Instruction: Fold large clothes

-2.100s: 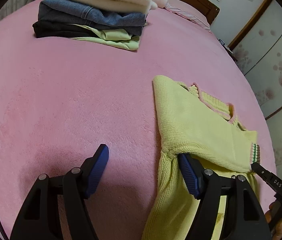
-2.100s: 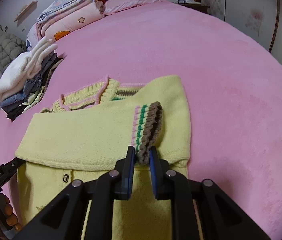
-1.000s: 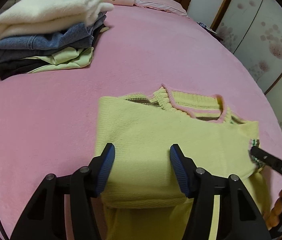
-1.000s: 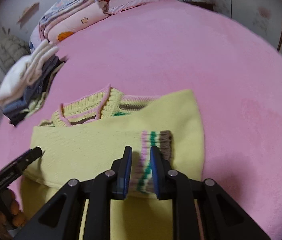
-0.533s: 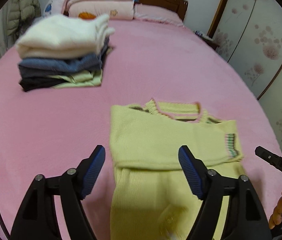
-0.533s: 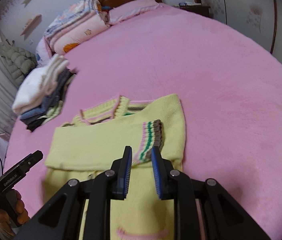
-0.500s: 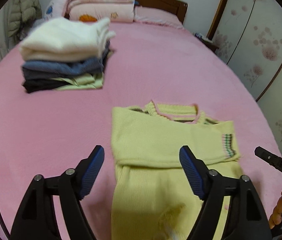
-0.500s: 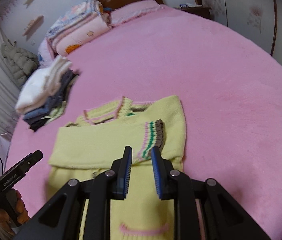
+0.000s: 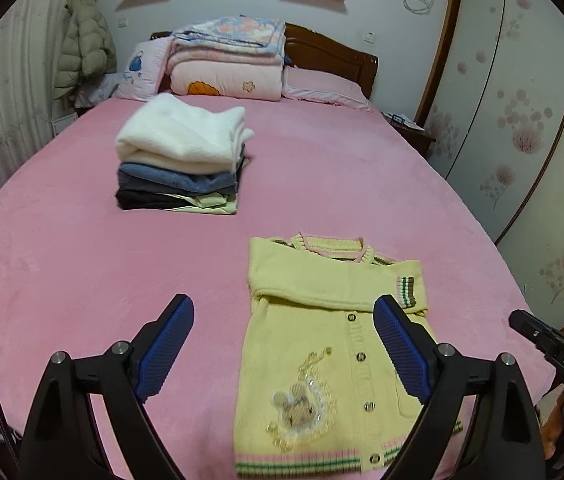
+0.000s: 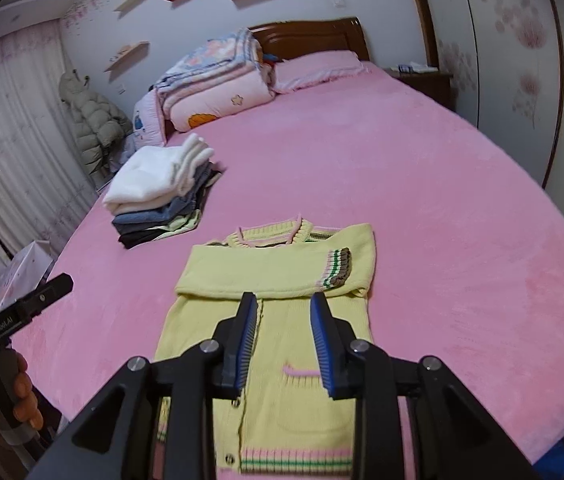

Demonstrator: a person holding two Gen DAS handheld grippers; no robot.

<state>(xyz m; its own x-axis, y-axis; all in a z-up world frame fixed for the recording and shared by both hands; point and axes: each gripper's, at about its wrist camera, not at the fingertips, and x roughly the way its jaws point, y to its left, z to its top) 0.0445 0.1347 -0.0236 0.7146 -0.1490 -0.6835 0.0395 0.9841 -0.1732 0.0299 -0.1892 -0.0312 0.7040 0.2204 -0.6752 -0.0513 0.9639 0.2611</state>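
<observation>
We see both tools held clear above the yellow cardigan on the bed — left tool spread wide, right tool parted, both just opening, empty.

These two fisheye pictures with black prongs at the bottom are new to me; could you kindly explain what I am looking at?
There is no robot here. A person holds a two-finger tool in each hand, and a camera on each looks forward along its fingers. One picture comes from the left tool, the other from the right tool; each also glimpses the other at its edge.

Below lies a pink bed. On it is a yellow cardigan, buttoned, with its sleeves folded across the chest. Farther back sits a stack of folded clothes, with bedding piled at the headboard.

Both tools are open, their jaws having just been opening, and hold nothing; the cardigan lies free on the bed.
</observation>
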